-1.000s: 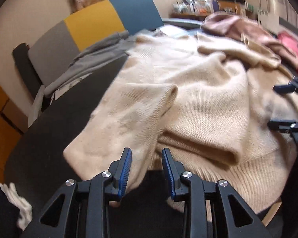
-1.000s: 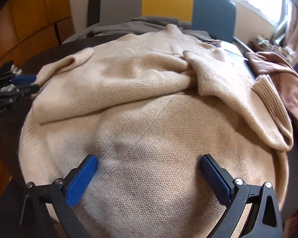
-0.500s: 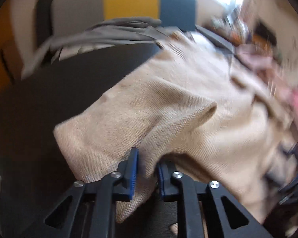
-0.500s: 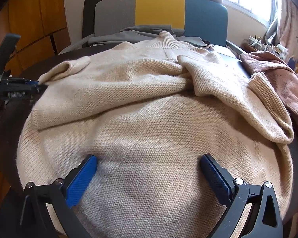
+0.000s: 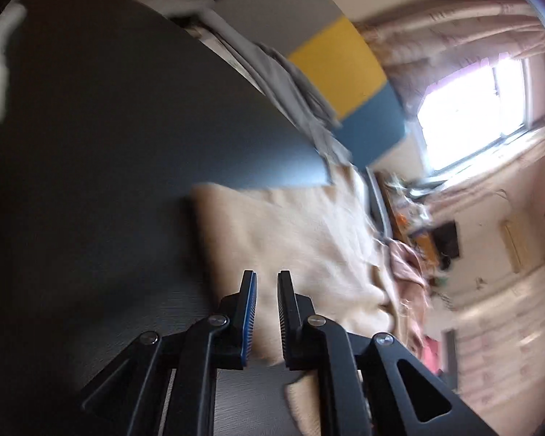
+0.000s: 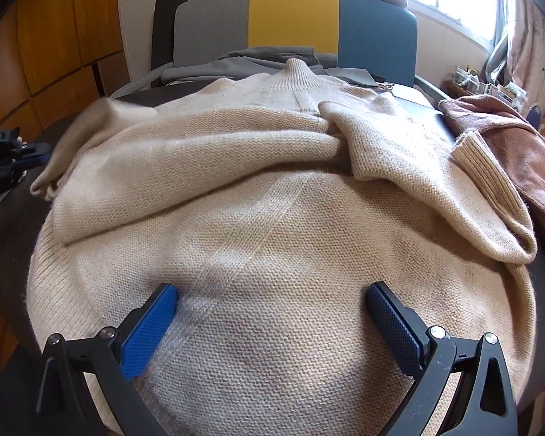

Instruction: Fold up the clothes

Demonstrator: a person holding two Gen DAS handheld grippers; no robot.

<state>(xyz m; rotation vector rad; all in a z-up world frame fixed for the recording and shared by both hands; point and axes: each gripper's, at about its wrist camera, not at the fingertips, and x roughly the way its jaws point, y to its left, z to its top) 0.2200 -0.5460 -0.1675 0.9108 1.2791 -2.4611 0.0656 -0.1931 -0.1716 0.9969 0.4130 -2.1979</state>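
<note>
We see the cream knitted roll-neck sweater (image 6: pixel 272 218) spread over the dark round table (image 6: pixel 3 239), its ribbed collar toward the chair with the grey, yellow and blue back (image 6: pixel 294 21), and a grey garment (image 6: pixel 258 61) draped on the chair seat behind it. One sleeve is folded across the chest, its ribbed cuff lying by a dusty pink knitted garment (image 6: pixel 508 138) at the table's right side. Our right tool (image 6: pixel 272 312) hangs over the lower body of the sweater with its blue-padded jaws spread wide, nothing between them. In the left wrist view, which is tilted and blurred, our left tool (image 5: pixel 267 312) points along the table edge of the sweater (image 5: pixel 301 247); its jaws are closing and stand only a narrow gap apart, with cream knit showing in and behind that gap, but we cannot tell whether the pads actually press on the fabric. In the right wrist view the left tool (image 6: pixel 14 160) sits at the far left, just beside the sweater's other sleeve end (image 6: pixel 51 181). A bright window (image 5: pixel 472 109) with curtains lies beyond the chair. We find no brand, label or readable writing on the sweater, the tools or the furniture; a starfish pattern shows on the curtain.
</note>
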